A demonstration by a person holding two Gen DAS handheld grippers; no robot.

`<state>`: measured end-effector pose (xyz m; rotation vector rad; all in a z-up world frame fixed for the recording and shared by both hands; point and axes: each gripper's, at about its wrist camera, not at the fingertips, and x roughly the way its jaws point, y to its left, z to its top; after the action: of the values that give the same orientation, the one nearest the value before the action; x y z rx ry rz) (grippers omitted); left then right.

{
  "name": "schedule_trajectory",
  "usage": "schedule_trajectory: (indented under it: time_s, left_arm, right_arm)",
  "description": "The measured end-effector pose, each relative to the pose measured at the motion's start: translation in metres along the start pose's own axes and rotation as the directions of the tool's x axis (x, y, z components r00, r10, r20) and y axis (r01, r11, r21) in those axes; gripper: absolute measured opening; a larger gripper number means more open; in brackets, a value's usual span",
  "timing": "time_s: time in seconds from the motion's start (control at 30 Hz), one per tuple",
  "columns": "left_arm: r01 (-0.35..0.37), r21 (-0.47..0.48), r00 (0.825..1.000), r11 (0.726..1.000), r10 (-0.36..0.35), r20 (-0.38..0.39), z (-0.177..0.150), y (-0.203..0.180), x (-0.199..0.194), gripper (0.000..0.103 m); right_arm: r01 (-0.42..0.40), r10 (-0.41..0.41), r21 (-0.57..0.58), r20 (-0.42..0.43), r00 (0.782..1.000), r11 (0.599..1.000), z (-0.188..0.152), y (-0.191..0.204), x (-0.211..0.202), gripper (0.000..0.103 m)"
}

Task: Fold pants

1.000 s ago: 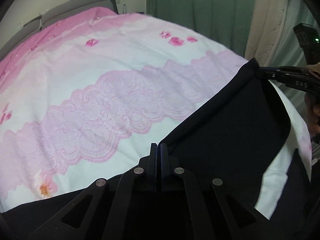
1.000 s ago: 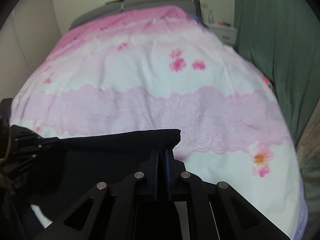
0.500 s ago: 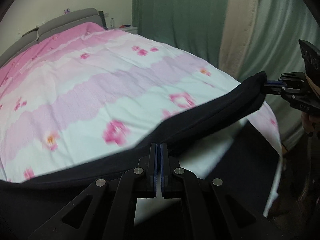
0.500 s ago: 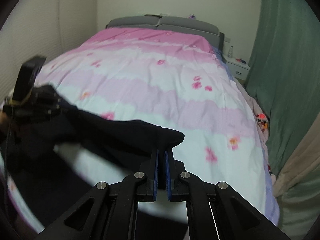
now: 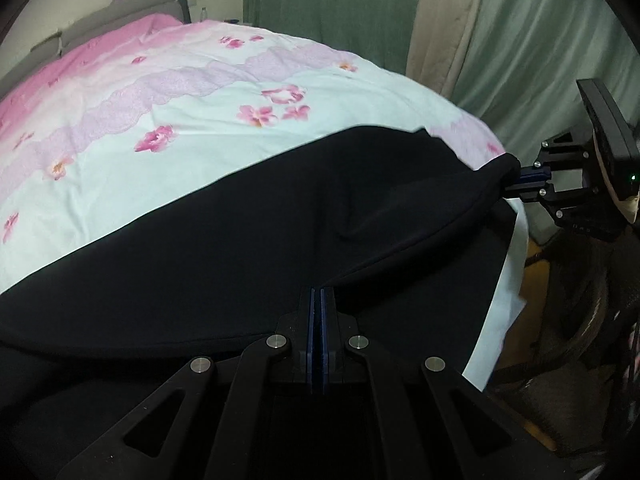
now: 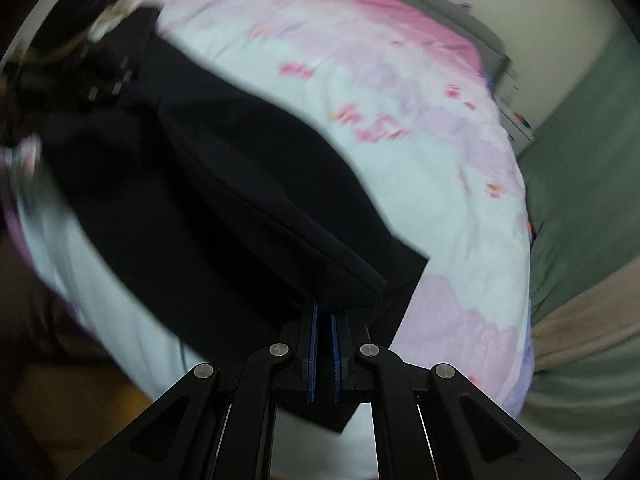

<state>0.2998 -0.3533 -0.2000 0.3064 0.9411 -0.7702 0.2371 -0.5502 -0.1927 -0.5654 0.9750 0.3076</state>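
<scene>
Since a second ago the black pants (image 5: 248,248) have been carried back across the bed: the held edge, which then lay out over the lilac lace band, now hangs above the pale, flowered end of the duvet (image 5: 192,128), near the foot corner, and the right wrist view has rolled so the bed sits tilted in it. Most of the dark cloth lies spread on the near part of the duvet, with a lifted, doubled edge strung between the two claws like a slack band. The left gripper (image 5: 319,300) is pinched tight on that edge, its blue pads pressed together with cloth running out from between them. The right gripper (image 6: 322,320) is likewise clamped on cloth, and from the left wrist it shows off to the right (image 5: 528,178), nipping the far end of the same edge just past the bed's corner. So the long axis of the held edge runs from one claw to the other, roughly along the foot of the bed, and the bulk of the pants lies ahead of and below both claws. Neither hand looks nearer the cloth's body than the other; laying the fold flat should call for both to lower together. Green curtains (image 5: 332,12) hang beyond the bed.
</scene>
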Motion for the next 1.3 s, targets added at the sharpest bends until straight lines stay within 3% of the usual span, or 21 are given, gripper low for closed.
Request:
schedule_trajectory:
  time_s: [0.1,0.23,0.27,0.33,0.47,0.5,0.57,0.63,0.7,0.8,0.87,1.07,1.17,1.27,1.3]
  left_arm:
    - [-0.014,-0.017,1.0,1.0,0.014,0.011,-0.011,-0.002,0.004,0.005]
    - [-0.037,-0.021,0.999,0.999,0.037,0.031,-0.011,-0.004,0.001,0.005]
    - [-0.043,-0.015,0.998,0.999,0.044,0.041,-0.012,-0.005,-0.001,0.005]
    - [-0.061,-0.007,0.995,0.998,0.061,0.074,-0.01,-0.008,-0.013,0.008]
    - [-0.06,-0.001,0.989,0.998,0.06,0.135,-0.007,-0.011,-0.04,0.029]
    - [-0.067,0.014,0.987,0.998,0.065,0.147,-0.007,-0.013,-0.046,0.03]
    - [-0.074,0.037,0.985,0.997,0.067,0.162,-0.007,-0.014,-0.057,0.041]
    - [-0.073,0.043,0.984,0.996,0.065,0.167,-0.007,-0.012,-0.064,0.043]
    - [-0.078,0.035,0.983,0.996,0.071,0.17,-0.008,-0.006,-0.068,0.043]
    - [-0.092,-0.002,0.981,0.996,0.091,0.171,-0.016,0.01,-0.073,0.044]
    - [-0.108,-0.035,0.98,0.994,0.112,0.167,-0.021,0.023,-0.073,0.045]
    - [-0.157,-0.153,0.972,0.976,0.18,0.15,-0.044,0.058,-0.076,0.046]
    - [-0.18,-0.145,0.968,0.973,0.201,0.147,-0.05,0.06,-0.074,0.048]
    - [-0.186,-0.14,0.967,0.973,0.206,0.152,-0.05,0.056,-0.07,0.052]
    - [-0.187,-0.138,0.966,0.973,0.208,0.153,-0.05,0.055,-0.067,0.053]
  right_arm:
    - [0.024,-0.027,-0.089,-0.04,0.999,0.996,-0.01,0.02,0.012,0.005]
    - [-0.004,-0.001,-0.054,-0.091,0.996,0.999,-0.018,0.021,0.023,0.008]
    - [0.012,-0.016,-0.049,-0.094,0.995,0.999,-0.019,0.022,0.023,0.012]
    - [0.047,-0.049,-0.023,-0.093,0.994,0.999,-0.02,0.02,0.018,0.034]
    - [0.077,-0.074,0.11,-0.031,0.997,0.991,-0.023,0.01,-0.007,0.057]
    - [0.089,-0.087,0.158,-0.019,0.996,0.983,-0.023,0.007,-0.014,0.067]
    - [0.115,-0.118,0.275,-0.005,0.993,0.955,-0.025,0.003,-0.03,0.068]
    - [0.095,-0.109,0.378,0.014,0.994,0.921,-0.027,0.003,-0.043,0.068]
    - [0.079,-0.101,0.513,0.014,0.995,0.855,-0.032,0.002,-0.053,0.068]
    - [-0.026,-0.037,0.735,0.069,0.997,0.678,-0.047,0.003,-0.062,0.068]
    - [-0.111,-0.017,0.863,0.136,0.991,0.493,-0.062,0.01,-0.063,0.069]
    - [-0.138,-0.063,0.987,0.143,0.988,0.085,-0.089,0.047,-0.032,0.069]
    - [-0.191,-0.107,0.979,0.183,0.977,-0.069,-0.105,0.054,-0.021,0.068]
    - [-0.203,-0.106,0.967,0.188,0.976,-0.154,-0.111,0.053,-0.007,0.066]
    - [-0.215,-0.105,0.961,0.199,0.974,-0.175,-0.114,0.053,-0.004,0.06]
